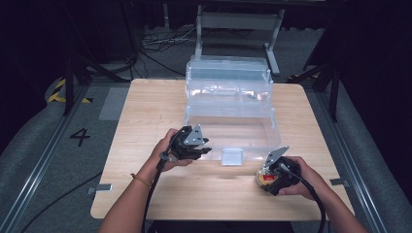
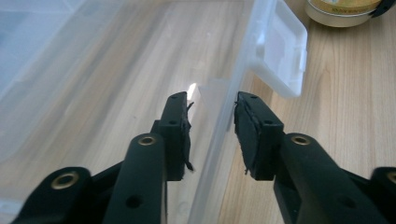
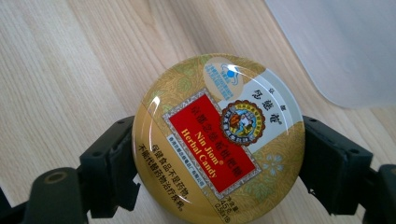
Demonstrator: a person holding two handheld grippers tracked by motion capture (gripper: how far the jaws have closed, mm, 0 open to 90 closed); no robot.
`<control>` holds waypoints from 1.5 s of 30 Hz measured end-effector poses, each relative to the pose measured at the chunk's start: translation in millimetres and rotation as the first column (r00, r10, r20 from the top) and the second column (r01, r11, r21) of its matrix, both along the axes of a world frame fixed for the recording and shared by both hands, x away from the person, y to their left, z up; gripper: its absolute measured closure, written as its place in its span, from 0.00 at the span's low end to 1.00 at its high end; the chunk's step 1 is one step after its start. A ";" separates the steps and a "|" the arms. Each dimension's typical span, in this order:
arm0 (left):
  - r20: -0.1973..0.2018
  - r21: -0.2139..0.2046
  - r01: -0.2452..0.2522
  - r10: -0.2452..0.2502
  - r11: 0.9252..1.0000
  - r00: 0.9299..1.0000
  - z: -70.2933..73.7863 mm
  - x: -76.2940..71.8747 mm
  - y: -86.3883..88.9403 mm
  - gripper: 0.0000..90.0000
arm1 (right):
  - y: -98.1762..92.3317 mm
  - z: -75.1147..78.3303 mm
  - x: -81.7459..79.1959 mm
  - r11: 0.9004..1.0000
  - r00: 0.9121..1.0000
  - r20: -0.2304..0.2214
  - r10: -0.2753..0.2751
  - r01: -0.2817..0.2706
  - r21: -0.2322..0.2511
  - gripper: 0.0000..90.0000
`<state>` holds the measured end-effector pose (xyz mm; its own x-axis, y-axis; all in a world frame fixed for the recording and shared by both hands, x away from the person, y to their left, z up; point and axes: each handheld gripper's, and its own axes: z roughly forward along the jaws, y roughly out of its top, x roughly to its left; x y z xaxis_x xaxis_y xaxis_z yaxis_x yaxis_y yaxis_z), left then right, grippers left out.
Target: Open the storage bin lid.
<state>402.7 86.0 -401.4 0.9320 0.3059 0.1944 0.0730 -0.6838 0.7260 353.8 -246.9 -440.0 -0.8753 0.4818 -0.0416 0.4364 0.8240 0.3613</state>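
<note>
Left hand-held gripper: positioned at the near left corner of the clear plastic box, roughly 9 o'clock from the box's front latch. In the left gripper view its jaws straddle the box's front wall, one jaw inside the box and one outside. A gap shows on each side of the wall; the pads do not press on it. The jaws stand at a moderate width, not gripping.

Right hand-held gripper: located near the front edge of the tabletop, at about 4 o'clock from the latch. It is clamped on a round gold candy tin. In the right gripper view both pads bear against opposite sides of the tin, at 9 and 3 o'clock on its rim. The tin's lid faces the camera, showing a red label. Whether the tin rests on the tabletop or is lifted off it cannot be told.

The box sits open at the centre of the tabletop, its lid raised toward 12 o'clock. The tin lies outside the box, just beside its near right corner.
</note>
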 end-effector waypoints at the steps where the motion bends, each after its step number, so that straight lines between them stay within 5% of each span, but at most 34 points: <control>1: 0.002 0.000 0.000 0.000 1.000 1.000 2.5 -0.7 1.0 0.68 | -2.4 1.3 -0.5 1.000 1.000 -0.004 -0.010 0.010 0.003 0.23; 7: 0.088 0.018 -0.108 0.106 0.994 0.990 23.1 -8.8 11.7 0.37 | -14.7 6.1 0.4 0.999 0.999 0.005 -0.039 0.039 0.013 0.23; 9: 0.079 -0.018 -0.114 0.116 0.993 0.990 30.5 -11.6 17.7 0.28 | -18.5 7.6 0.9 0.999 0.999 0.008 -0.044 0.043 0.014 0.23; 17: 0.107 -0.021 -0.183 0.184 0.983 0.977 38.2 -29.3 47.3 0.24 | -29.9 11.5 4.9 0.997 0.997 0.011 -0.076 0.076 0.016 0.23; 21: 0.063 -0.037 -0.210 0.212 0.977 0.975 27.0 -33.3 62.4 0.24 | -34.8 14.6 5.6 0.995 0.995 0.012 -0.096 0.096 0.024 0.23; 26: 0.022 0.021 -0.258 0.258 0.966 0.966 -1.0 -31.9 80.0 0.24 | -38.5 17.4 7.2 0.994 0.994 0.016 -0.105 0.105 0.031 0.23; 27: -0.014 0.025 -0.270 0.270 0.963 0.963 -13.3 -30.2 85.7 0.24 | -38.8 17.6 7.5 0.994 0.995 0.017 -0.103 0.103 0.025 0.23; 34: -0.090 0.065 -0.266 0.271 0.962 0.958 -48.3 -29.3 96.6 0.24 | -40.3 17.9 9.1 0.994 0.994 0.017 -0.105 0.105 0.021 0.23; 41: -0.146 0.027 -0.272 0.273 0.962 0.951 -66.9 -30.1 106.2 0.23 | -43.4 20.1 9.7 0.994 0.994 0.020 -0.106 0.106 0.018 0.23; 45: -0.183 0.018 -0.291 0.289 0.956 0.940 -77.2 -30.5 108.7 0.23 | -42.9 21.5 10.0 0.995 0.995 0.023 -0.102 0.101 0.017 0.23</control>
